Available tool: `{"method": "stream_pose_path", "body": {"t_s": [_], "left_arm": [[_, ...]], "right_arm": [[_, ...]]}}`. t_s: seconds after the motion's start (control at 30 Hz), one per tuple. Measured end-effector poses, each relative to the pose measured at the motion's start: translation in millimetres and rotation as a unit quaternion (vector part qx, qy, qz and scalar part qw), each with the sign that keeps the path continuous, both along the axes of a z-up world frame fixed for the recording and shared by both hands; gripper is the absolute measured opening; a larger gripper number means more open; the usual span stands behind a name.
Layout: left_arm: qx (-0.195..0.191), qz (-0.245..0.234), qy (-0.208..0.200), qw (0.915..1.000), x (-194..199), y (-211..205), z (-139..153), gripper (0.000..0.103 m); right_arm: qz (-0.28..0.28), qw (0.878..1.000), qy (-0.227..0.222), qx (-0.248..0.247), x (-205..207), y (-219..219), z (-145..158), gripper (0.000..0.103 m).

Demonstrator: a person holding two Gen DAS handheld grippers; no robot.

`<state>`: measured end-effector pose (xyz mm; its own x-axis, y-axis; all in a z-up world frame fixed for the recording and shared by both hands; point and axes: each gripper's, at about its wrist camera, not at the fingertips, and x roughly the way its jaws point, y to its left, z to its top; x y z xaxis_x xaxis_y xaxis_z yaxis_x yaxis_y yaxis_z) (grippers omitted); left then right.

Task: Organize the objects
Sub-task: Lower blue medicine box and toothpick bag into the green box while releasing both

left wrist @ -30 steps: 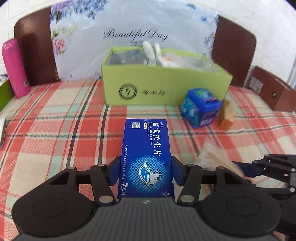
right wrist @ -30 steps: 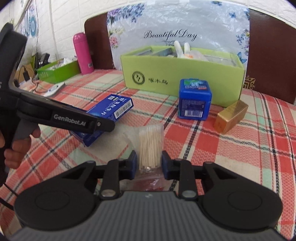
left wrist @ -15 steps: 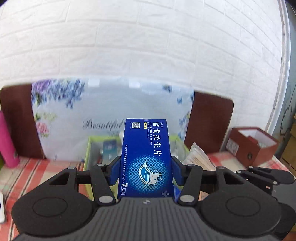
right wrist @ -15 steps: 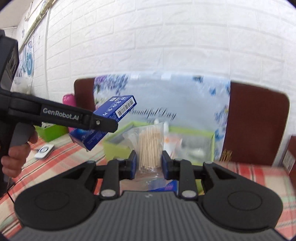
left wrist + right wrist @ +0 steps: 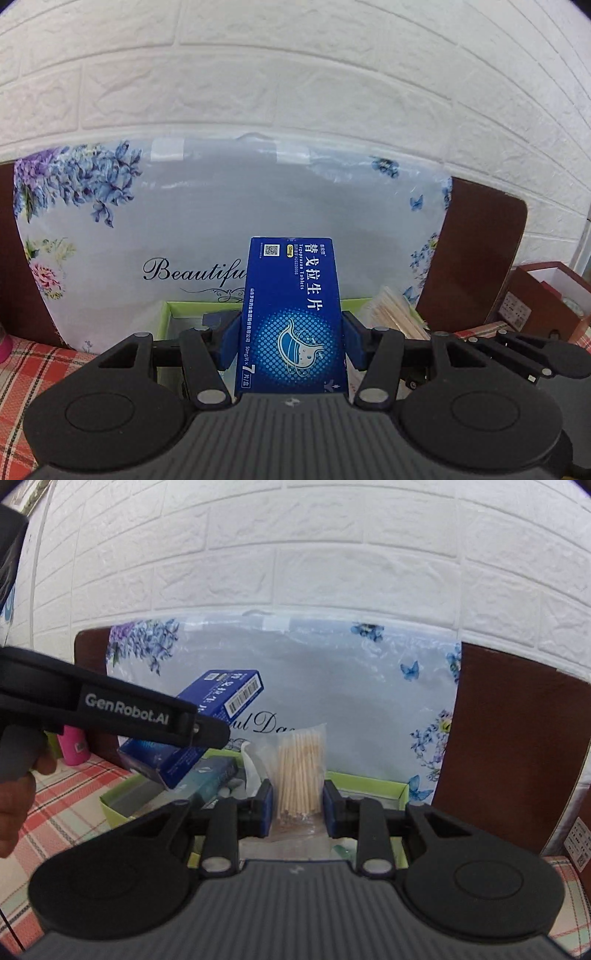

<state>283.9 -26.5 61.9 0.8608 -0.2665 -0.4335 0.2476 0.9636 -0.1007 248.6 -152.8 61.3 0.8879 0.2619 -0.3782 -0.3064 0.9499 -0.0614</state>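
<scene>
A red, green and cream checked cloth surface (image 5: 62,805) is carrying an open lime-green cardboard box (image 5: 388,788). Left of that box, a pink cylindrical bottle (image 5: 75,747) is standing; right of it, a brown box (image 5: 546,299) is sitting.

Both wrist cameras face the floral bag (image 5: 229,221) closely, sharing the green box (image 5: 369,781)

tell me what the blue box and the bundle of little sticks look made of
Blue box: printed cardboard, slightly glossy; sharp folded edges, barcode flap. Bundle of sticks: pale wood or bamboo by its colour, probably toothpicks, in a clear crinkled plastic bag.
</scene>
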Motion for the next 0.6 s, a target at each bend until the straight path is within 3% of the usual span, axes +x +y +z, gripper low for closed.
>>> {"method": "stream_pose_path", "body": {"t_s": [0.07, 0.1, 0.2, 0.23, 0.5, 0.6], "left_arm": [[0.013, 0.007, 0.011, 0.9998, 9, 1, -15, 0.079], [0.023, 0.017, 0.019, 0.9994, 12, 2, -22, 0.079], [0.024, 0.022, 0.029, 0.9990, 9, 11, -33, 0.079], [0.019, 0.024, 0.029, 0.9991, 7, 14, -34, 0.079], [0.014, 0.022, 0.016, 0.9995, -24, 13, -13, 0.080], [0.011, 0.014, 0.011, 0.9998, -47, 8, -7, 0.080]], "right_arm": [[0.011, 1.000, 0.005, -0.024, 7, 6, -15, 0.044], [0.008, 0.999, 0.008, -0.038, 9, 9, -21, 0.058], [-0.006, 0.999, -0.010, -0.052, 3, 7, -34, 0.074], [-0.014, 0.999, -0.014, -0.051, 1, 5, -36, 0.085], [-0.043, 0.997, -0.055, -0.029, -38, -14, -8, 0.102], [-0.066, 0.996, -0.062, -0.010, -61, -30, -1, 0.103]]}}
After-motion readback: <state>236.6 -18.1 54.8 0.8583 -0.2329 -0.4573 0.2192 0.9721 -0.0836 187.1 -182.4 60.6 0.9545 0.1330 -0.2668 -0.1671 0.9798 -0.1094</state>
